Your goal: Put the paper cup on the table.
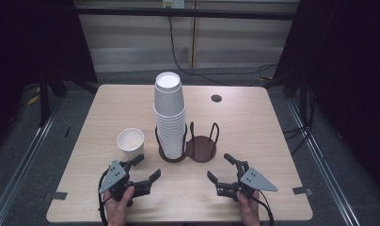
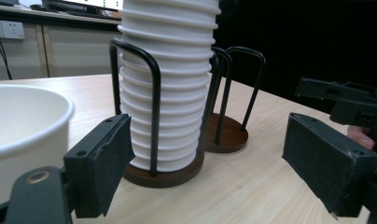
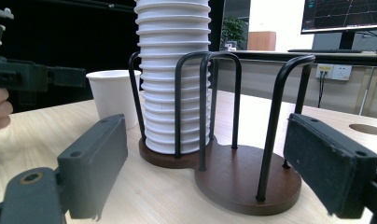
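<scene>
1. The left tool (image 1: pixel 143 168) rests low over the near part of the table (image 1: pixel 254 117), held from behind by the person's left hand (image 1: pixel 116 206), whose forearm comes in from the near edge. Its jaws are spread wide with nothing between them, and they point forward and slightly toward the middle.
2. The right tool (image 1: pixel 222 168) sits level with the left one and well apart from it, gripped by the right hand (image 1: pixel 248 207). Its jaws also stand wide and empty, angled forward and inward.
3. A grey three-cornered plate tops each tool, and a cable trails back from each toward the person.
4. Ahead of both tools, between their lines of aim, stands a dark wooden holder (image 1: pixel 188 149) with two round bases and black wire hoops.
5. The stack of white paper cups (image 1: pixel 170 115) fills the holder's ring on the left tool's side; the ring nearer the right tool (image 3: pixel 248 175) is bare.
6. In the left gripper view the stack (image 2: pixel 168 93) rises just beyond the gap of the jaws.
7. A single white cup (image 1: pixel 130 144) stands upright just ahead of the left tool, beside the holder and not touching it.
</scene>
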`<state>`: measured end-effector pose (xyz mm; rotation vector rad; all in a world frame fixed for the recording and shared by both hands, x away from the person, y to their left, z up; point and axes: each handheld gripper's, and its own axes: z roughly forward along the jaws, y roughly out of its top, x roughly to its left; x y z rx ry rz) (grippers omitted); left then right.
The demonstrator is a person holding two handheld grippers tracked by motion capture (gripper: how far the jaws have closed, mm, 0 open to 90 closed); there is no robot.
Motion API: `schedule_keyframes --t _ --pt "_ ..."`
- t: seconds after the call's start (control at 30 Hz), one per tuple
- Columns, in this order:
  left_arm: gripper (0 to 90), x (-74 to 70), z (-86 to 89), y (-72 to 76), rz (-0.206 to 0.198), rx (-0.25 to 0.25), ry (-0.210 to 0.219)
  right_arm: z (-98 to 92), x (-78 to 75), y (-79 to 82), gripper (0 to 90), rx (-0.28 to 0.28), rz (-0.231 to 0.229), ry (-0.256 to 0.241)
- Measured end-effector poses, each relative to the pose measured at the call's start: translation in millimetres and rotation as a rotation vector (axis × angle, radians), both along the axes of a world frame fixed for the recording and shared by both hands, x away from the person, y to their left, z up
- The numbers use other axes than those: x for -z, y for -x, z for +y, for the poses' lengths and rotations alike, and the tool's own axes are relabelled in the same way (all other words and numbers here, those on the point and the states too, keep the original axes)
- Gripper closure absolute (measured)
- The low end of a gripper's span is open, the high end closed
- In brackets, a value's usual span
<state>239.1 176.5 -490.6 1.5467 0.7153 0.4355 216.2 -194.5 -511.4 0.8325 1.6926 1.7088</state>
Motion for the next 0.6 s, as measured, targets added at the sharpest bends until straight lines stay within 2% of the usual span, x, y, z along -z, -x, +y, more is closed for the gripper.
schedule_keyframes --t 0.03,0.2,0.37,0.43,0.47,0.6 --pt "15.6 2.5 -1.4 -0.3 -0.009 0.0 -0.007 0.0 0.0 0.0 13.3 0.0 0.0 0.0" --pt "15.6 12.2 -7.3 0.8 -0.031 -0.013 0.009 -0.1 0.0 -0.1 13.3 -0.002 0.002 0.0" --pt "15.5 17.5 -12.8 2.0 -0.056 0.011 0.022 -0.1 0.0 -0.1 13.3 -0.001 0.002 0.0" --pt "15.6 17.5 -14.1 2.0 -0.091 0.004 0.002 -0.1 0.0 -0.2 13.3 0.0 0.002 0.0" --pt "15.7 18.0 -15.7 3.1 -0.083 0.011 0.019 0.0 0.0 -0.1 13.3 0.002 0.001 0.0" --pt "15.6 19.7 -17.7 7.1 -0.157 0.002 0.007 0.0 0.0 -0.3 13.3 0.003 0.003 -0.001"
